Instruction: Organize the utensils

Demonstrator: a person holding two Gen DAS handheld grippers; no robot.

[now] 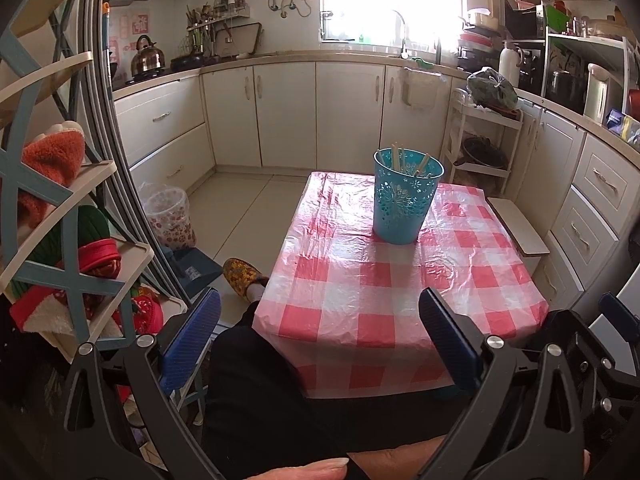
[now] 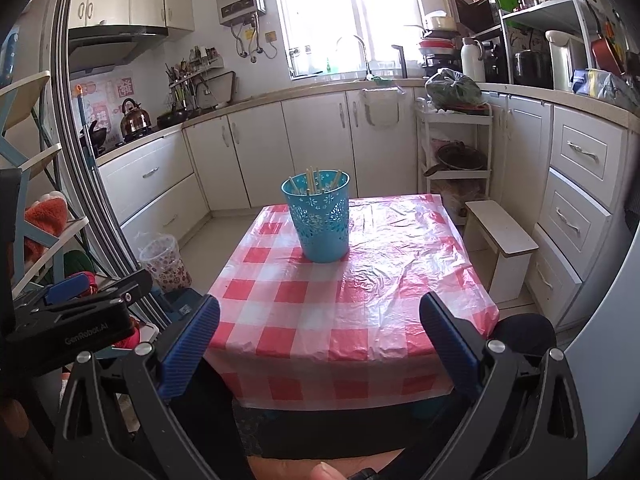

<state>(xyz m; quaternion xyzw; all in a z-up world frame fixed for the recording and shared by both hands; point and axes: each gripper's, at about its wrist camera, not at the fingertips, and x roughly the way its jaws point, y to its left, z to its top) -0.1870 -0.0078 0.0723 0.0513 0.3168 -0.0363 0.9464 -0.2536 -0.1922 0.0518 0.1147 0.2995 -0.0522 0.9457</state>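
Observation:
A teal perforated cup (image 1: pixel 405 199) stands upright on the far part of a small table with a red-and-white checked plastic cover (image 1: pixel 384 288). Several wooden chopsticks (image 1: pixel 398 158) stick out of the cup. In the right wrist view the same cup (image 2: pixel 319 219) with its chopsticks (image 2: pixel 312 179) sits at the table's far left, on the cover (image 2: pixel 360 300). My left gripper (image 1: pixel 320 312) hangs open at the table's near edge, nothing between its blue fingers. My right gripper (image 2: pixel 320 316) is also open and empty, well short of the cup. The left gripper's body (image 2: pixel 72 312) shows at the left.
A shelf rack (image 1: pixel 60 208) with cloths stands at the left. A lined waste bin (image 1: pixel 170 216) sits on the floor. A small white stool (image 2: pixel 500 236) is right of the table, beside a white trolley (image 2: pixel 456 148). Cabinets ring the room. A person's dark-clad legs (image 1: pixel 256 380) are at the near edge.

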